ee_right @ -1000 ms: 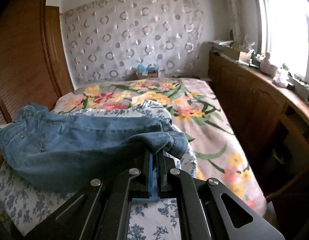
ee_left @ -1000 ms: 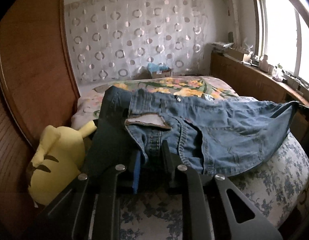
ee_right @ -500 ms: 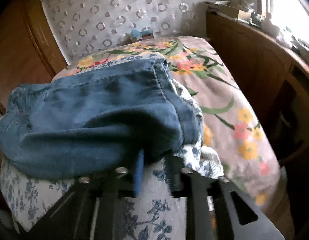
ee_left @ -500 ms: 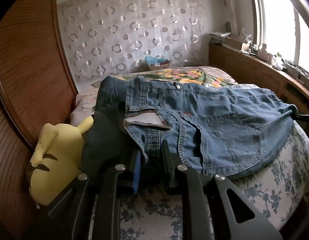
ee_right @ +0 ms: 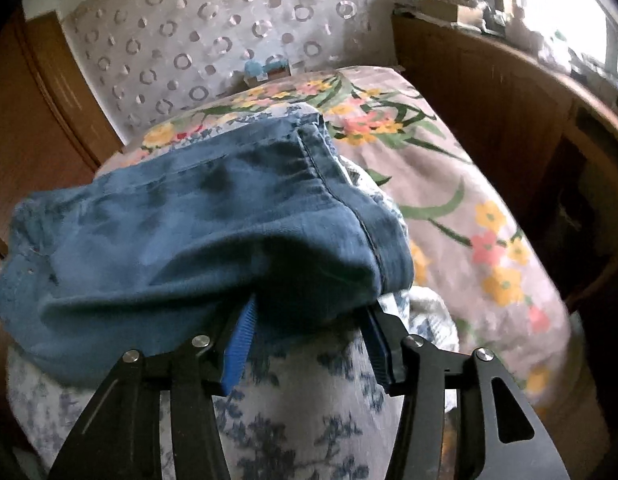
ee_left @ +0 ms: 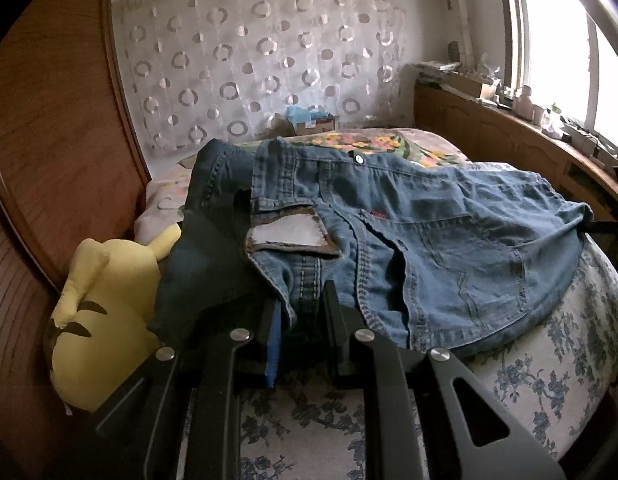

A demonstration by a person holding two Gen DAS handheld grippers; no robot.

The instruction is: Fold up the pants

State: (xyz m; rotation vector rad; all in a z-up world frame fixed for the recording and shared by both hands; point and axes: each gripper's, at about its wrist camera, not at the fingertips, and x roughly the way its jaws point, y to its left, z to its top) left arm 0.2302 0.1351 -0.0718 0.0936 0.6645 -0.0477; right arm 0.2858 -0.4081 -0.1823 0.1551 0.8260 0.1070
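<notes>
With the jeans folded across the floral bedding at mid-frame, the left gripper still pinched the waist end while the right gripper had just been opening, pads off the denim, so withdrawal and a second fold seemed next.

We note blue denim pants folded over, lying across the blue-flowered bedcover; waistband and white inner pocket lining face up at one end, the doubled legs' fold at the other.
</notes>
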